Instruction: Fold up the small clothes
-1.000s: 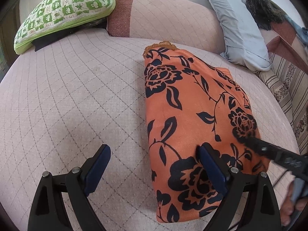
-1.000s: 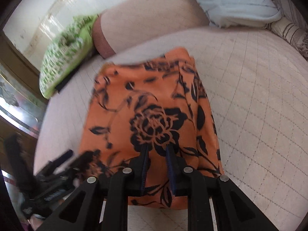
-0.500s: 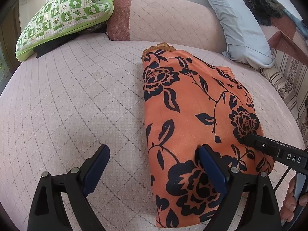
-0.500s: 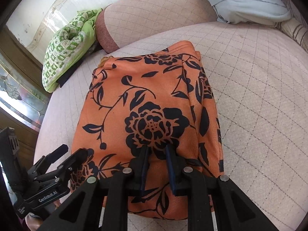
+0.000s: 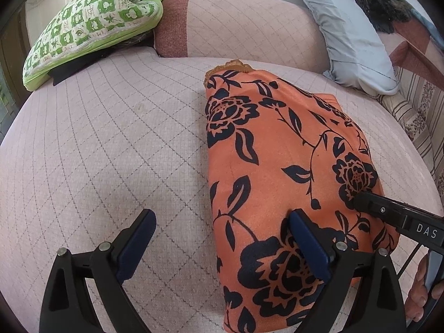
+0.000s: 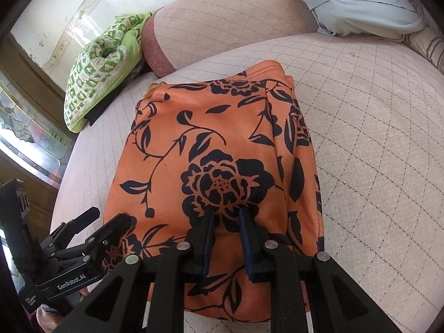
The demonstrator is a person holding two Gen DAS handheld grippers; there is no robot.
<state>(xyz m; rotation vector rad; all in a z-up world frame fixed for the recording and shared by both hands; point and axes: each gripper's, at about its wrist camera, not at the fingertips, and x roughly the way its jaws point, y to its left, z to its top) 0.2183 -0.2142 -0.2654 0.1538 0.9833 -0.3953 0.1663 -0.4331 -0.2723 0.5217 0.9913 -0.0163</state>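
Left wrist view showed our left gripper [image 5: 220, 238] spread wide and holding nothing: one pad over the bare bed [image 5: 111, 144], the other over the near end of the cloth [image 5: 277, 152]. The cloth, orange with black flowers, lay as a folded, layered rectangle on the bed, its long axis running from the near edge toward the bolster [image 5: 236, 25] at the far edge. In the right wrist view our right gripper [image 6: 226, 238] had its pads drawn close together over the cloth's near end; whether a pinch of fabric sat between them we could not tell.

We judged the step to be taking the near end for another fold toward the far edge. To do it well, we needed every stacked layer between the pads, both grippers level along that end, and a lift that kept the side edges aligned, since the layers at the right edge already sat slightly stepped.
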